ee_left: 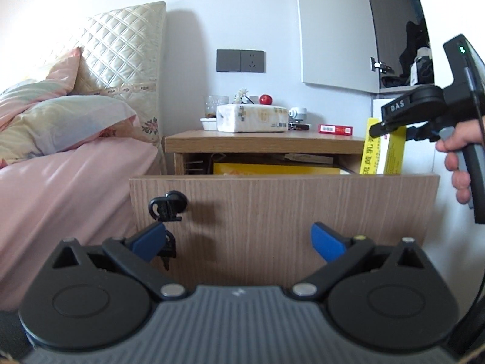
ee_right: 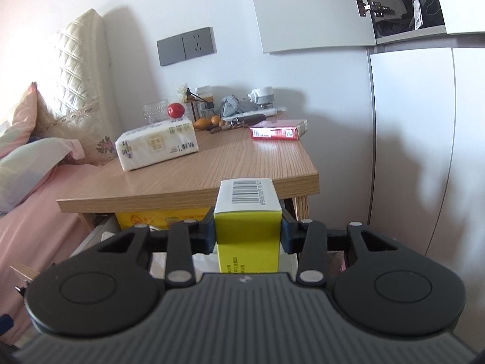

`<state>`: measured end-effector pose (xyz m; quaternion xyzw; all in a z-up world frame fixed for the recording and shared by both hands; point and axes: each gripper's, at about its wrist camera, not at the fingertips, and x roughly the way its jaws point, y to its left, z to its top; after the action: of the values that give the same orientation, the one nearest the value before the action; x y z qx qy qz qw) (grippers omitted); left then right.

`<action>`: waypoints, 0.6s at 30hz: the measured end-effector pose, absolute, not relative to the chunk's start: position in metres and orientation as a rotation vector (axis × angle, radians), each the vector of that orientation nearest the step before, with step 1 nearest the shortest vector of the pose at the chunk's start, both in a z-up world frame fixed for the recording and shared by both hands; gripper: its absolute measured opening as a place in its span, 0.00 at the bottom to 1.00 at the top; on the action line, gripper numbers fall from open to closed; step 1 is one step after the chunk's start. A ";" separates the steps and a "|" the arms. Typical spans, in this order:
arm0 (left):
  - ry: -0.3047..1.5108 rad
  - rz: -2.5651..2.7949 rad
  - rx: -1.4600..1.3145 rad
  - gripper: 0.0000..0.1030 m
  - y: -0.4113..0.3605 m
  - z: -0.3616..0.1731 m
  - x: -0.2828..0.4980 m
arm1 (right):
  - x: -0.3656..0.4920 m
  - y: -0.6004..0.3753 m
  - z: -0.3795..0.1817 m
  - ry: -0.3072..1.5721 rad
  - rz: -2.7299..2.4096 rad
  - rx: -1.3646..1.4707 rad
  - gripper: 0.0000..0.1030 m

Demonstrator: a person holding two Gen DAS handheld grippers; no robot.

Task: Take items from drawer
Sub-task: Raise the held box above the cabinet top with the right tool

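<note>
The right gripper (ee_right: 247, 236) has its fingers closed flat on the sides of the yellow box (ee_right: 247, 230), holding it upright above the open drawer (ee_left: 283, 209), level with the counter (ee_right: 194, 179) edge; this keeps it clear of the drawer walls. The left gripper (ee_left: 238, 241) hangs before the drawer front, fingers spread wide and empty, beside the keys (ee_left: 166, 209); a larger yellow package (ee_left: 272, 168) lies inside.

Drawer front (ee_left: 285, 212), directly ahead of the left jaws: pale wood-grain laminate, matt, fine vertical grain. Counter (ee_right: 242, 163) beyond the right jaws: matching wood-look surface, smooth, low sheen. Yellow box (ee_right: 247, 230) between the right jaws: printed cardboard, smooth, slightly glossy, with a white barcoded end. Tissue pack (ee_right: 157, 144) left of the right jaws: soft glossy plastic film. Red box (ee_right: 277, 130) ahead: glossy wrapped card. Fingers (ee_left: 327, 242): blue matt plastic on black plastic arms with bright metal pins. Headboard (ee_left: 121, 48) far left: quilted cream fabric, satin sheen. Bed sheet (ee_left: 60, 188): pink matt cloth.
</note>
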<state>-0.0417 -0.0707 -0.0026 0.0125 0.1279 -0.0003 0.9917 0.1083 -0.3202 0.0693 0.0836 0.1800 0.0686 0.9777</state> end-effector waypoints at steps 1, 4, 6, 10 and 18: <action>0.253 0.002 0.023 1.00 -0.070 -0.001 -0.042 | 0.107 -0.320 0.073 0.352 0.141 0.167 0.42; 0.239 0.005 0.020 1.00 -0.068 0.004 -0.042 | 0.105 -0.321 0.087 0.329 0.148 0.158 0.42; 0.224 0.009 0.016 1.00 -0.067 0.007 -0.043 | 0.104 -0.321 0.098 0.311 0.149 0.152 0.42; 0.206 0.023 0.009 1.00 -0.062 0.011 -0.043 | 0.107 -0.318 0.130 0.256 0.174 0.168 0.42; 0.185 0.047 0.026 1.00 -0.047 0.017 -0.042 | 0.126 -0.306 0.191 0.144 0.260 0.288 0.42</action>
<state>-0.0419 -0.0468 0.0172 0.0129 0.0922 0.0235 0.9954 0.1256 -0.3060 0.1913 0.1428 0.0713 0.1291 0.9787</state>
